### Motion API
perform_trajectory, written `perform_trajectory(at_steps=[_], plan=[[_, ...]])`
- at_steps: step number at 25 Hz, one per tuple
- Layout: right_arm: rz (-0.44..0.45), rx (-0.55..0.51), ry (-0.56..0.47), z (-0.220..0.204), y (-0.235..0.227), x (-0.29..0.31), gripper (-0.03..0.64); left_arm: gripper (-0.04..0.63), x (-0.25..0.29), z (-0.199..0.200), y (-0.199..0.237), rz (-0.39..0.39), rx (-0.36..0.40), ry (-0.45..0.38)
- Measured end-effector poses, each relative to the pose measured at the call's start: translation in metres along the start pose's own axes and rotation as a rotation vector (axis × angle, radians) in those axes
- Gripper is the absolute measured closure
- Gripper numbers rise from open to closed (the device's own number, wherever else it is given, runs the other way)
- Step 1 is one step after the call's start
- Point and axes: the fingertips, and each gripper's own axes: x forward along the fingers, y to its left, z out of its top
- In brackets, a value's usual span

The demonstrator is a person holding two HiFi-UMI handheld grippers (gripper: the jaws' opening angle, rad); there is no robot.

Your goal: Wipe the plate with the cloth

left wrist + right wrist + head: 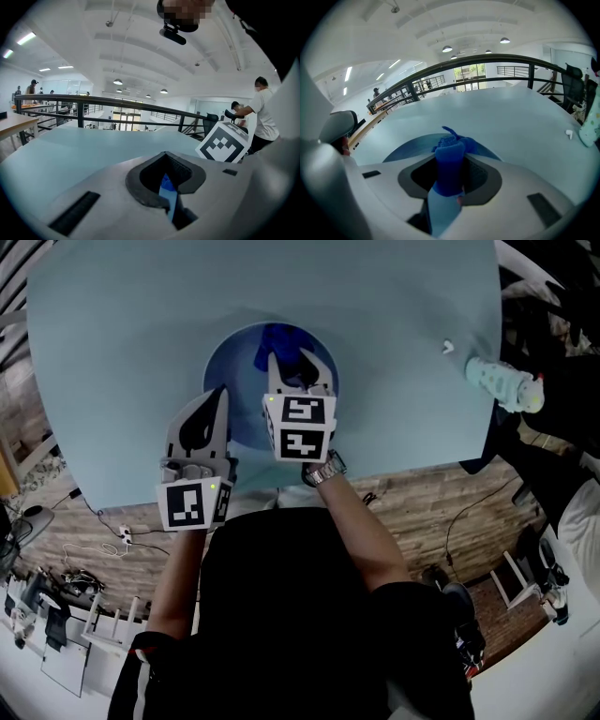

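The right gripper (450,177) clamps the bunched, deep-blue cloth (450,157) over the blue plate (234,357); the left gripper (167,182) pinches its rim.

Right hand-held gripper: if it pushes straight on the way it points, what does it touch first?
The plate, probably: it lies just ahead, under the cloth clamped in the right hand-held gripper. Beyond it only bare table shows; depth is unclear.

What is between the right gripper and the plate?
Only the blue cloth, clamped in the jaws of the right gripper, over the plate; the right gripper view shows it.
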Motion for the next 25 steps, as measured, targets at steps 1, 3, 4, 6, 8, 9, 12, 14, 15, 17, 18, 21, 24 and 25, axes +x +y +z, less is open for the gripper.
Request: perform_trajectory(at_steps=[1, 3, 4, 6, 8, 9, 12, 14, 15, 17, 18, 21, 24, 25], plan=[[-0.009, 0.005, 0.001, -0.002, -0.003, -0.001, 0.497, 0.595, 0.0, 0.0, -0.001, -0.004, 0.002, -0.001], [-0.028, 0.014, 0.003, -0.005, -0.008, -0.004, 0.497, 0.594, -0.002, 0.0, -0.002, -0.012, 0.009, -0.002], [-0.036, 0.018, 0.004, -0.005, -0.011, -0.005, 0.497, 0.594, -0.002, -0.001, -0.003, -0.017, 0.013, -0.001], [-0.049, 0.025, 0.005, -0.007, -0.014, -0.009, 0.497, 0.594, -0.003, -0.002, -0.003, -0.024, 0.018, 0.0], [-0.059, 0.027, 0.006, -0.009, -0.018, -0.012, 0.497, 0.595, -0.005, -0.002, -0.004, -0.03, 0.021, 0.001], [-0.065, 0.027, 0.009, -0.011, -0.019, -0.014, 0.497, 0.595, -0.006, -0.002, -0.005, -0.033, 0.023, 0.001], [-0.084, 0.028, 0.01, -0.014, -0.025, -0.02, 0.497, 0.595, -0.008, -0.002, -0.007, -0.041, 0.029, -0.005], [-0.092, 0.027, 0.005, -0.015, -0.026, -0.024, 0.497, 0.595, -0.009, -0.001, -0.01, -0.044, 0.032, -0.008], [-0.093, 0.026, 0.002, -0.015, -0.026, -0.026, 0.497, 0.595, -0.01, -0.001, -0.011, -0.045, 0.033, -0.009], [-0.087, 0.023, -0.005, -0.014, -0.023, -0.03, 0.497, 0.594, -0.013, -0.001, -0.012, -0.044, 0.034, -0.012], [-0.08, 0.019, -0.009, -0.014, -0.021, -0.032, 0.497, 0.595, -0.015, -0.001, -0.012, -0.042, 0.032, -0.014], [-0.052, -0.005, -0.018, -0.012, -0.009, -0.033, 0.497, 0.594, -0.019, -0.002, -0.011, -0.034, 0.028, -0.018], [-0.012, -0.035, -0.025, -0.009, 0.008, -0.033, 0.497, 0.594, -0.025, -0.003, -0.006, -0.012, 0.026, -0.021], [0.001, -0.043, -0.024, -0.009, 0.015, -0.033, 0.497, 0.595, -0.028, -0.002, -0.004, -0.005, 0.025, -0.024]])
